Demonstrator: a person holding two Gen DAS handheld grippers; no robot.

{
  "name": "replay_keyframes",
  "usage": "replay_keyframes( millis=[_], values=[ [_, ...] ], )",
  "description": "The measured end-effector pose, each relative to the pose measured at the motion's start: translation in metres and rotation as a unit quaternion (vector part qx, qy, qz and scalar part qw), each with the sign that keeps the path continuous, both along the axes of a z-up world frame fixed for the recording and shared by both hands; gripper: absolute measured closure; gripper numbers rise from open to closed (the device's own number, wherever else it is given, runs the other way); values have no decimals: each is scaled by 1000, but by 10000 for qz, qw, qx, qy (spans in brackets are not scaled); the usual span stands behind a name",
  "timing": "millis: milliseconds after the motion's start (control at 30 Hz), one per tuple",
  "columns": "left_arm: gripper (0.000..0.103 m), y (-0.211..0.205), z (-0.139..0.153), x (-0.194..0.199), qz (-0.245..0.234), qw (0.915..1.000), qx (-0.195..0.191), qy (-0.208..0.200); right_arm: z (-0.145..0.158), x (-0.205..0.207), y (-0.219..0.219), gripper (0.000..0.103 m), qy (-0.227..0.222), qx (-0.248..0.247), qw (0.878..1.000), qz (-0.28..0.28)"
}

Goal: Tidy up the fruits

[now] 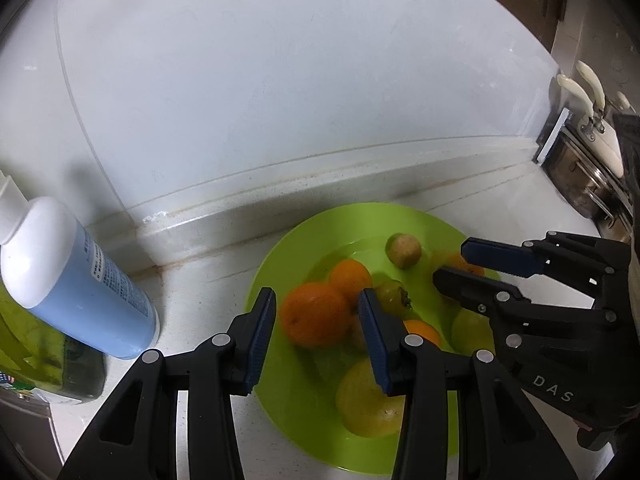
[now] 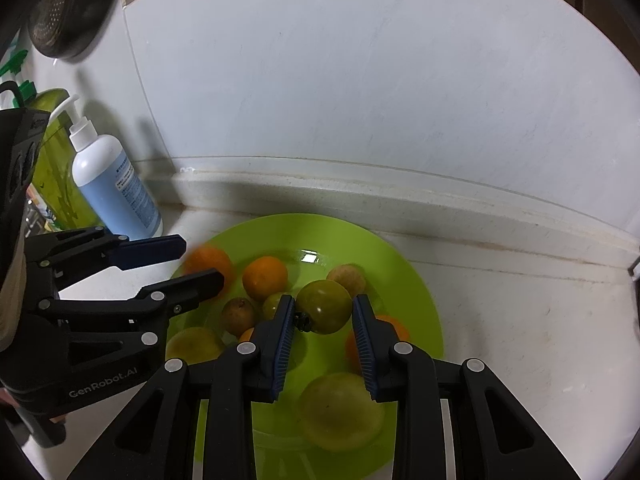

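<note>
A lime green plate [image 1: 280, 256] [image 2: 416, 280] on the white counter holds several fruits: oranges, yellow-green citrus and small brownish fruits. My left gripper [image 1: 316, 312] is open, its jaws on either side of an orange [image 1: 314, 314] without clamping it. It shows in the right wrist view [image 2: 200, 264] at the plate's left edge. My right gripper [image 2: 324, 314] is shut on a green persimmon-like fruit [image 2: 326, 306] held between its blue pads. It shows in the left wrist view [image 1: 452, 262] over the plate's right side.
A blue pump bottle [image 1: 68, 276] [image 2: 112, 188] and a green bottle [image 2: 56, 160] stand left of the plate. The white wall and backsplash ledge [image 1: 320, 184] run just behind it. Pots with cream handles [image 1: 588, 148] sit at the far right.
</note>
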State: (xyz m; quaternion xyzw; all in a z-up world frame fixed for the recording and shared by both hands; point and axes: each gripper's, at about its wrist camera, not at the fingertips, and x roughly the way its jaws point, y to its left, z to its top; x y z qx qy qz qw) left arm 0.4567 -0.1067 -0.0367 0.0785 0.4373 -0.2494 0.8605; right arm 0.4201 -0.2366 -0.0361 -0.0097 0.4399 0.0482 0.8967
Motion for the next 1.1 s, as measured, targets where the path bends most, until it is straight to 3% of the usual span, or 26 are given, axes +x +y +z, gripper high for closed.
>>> replay_keyframes(
  millis=[300, 400, 567, 667, 1100],
  values=[
    [58, 11, 16, -20, 283, 9994, 47, -213, 6, -18, 0, 62, -119, -16, 9999, -65],
    [49, 21, 26, -37, 477, 9980, 60, -404, 10, -29, 0, 55, -182, 41, 9997, -155],
    [32, 37, 45, -71, 734, 9947, 66, -722, 21, -58, 6, 52, -319, 150, 9990, -265],
    [24, 49, 53, -89, 820, 9931, 28, -843, 31, -81, 11, 43, -481, 188, 9980, -361],
    [5, 84, 85, -189, 781, 9843, -11, -1581, 60, -188, 34, 29, -1092, 155, 9895, -930]
  ],
)
